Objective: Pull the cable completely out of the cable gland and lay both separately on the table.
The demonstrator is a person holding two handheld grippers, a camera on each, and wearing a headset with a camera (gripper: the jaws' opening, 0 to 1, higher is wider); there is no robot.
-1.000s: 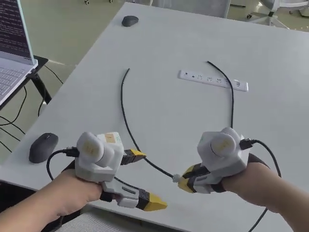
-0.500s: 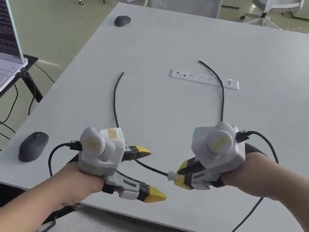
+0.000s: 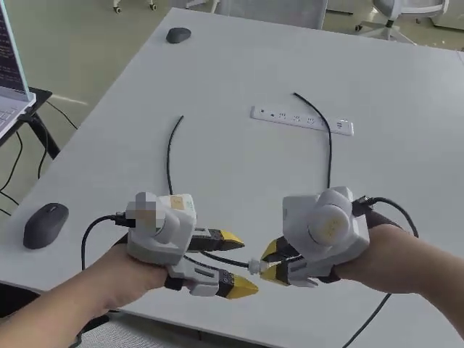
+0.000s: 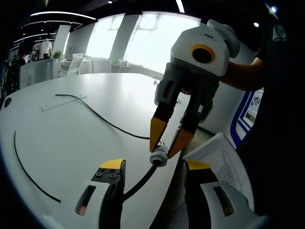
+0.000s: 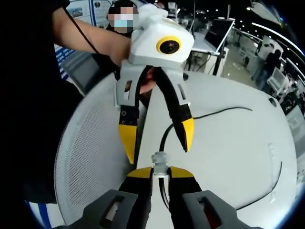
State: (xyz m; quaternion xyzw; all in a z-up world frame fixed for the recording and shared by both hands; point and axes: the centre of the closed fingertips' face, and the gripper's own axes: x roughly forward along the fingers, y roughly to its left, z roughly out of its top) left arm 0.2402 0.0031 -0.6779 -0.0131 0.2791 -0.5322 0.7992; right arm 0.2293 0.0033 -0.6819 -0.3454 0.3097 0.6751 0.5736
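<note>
A small white cable gland (image 3: 253,266) hangs above the table's front edge with a thin black cable (image 3: 169,156) threaded through it. My right gripper (image 3: 267,262) is shut on the gland (image 5: 160,162), and the cable (image 5: 167,133) leads away from it across the table. My left gripper (image 3: 239,262) faces it, open, its tips just short of the gland (image 4: 158,155). The cable (image 4: 138,182) runs down between the left gripper's (image 4: 153,168) jaws without being pinched. One end of the cable lies free at the table's middle left, the other near the power strip.
A white power strip (image 3: 301,120) lies mid-table on the white table (image 3: 239,174). A dark mouse (image 3: 45,225) sits at the front left, another mouse (image 3: 177,34) at the far edge. A laptop (image 3: 7,72) stands off to the left. A mesh chair (image 5: 86,157) is below the grippers.
My left gripper has moved right toward the right gripper, so its open jaws now sit around the cable next to the gland. The right gripper still holds the gland.
</note>
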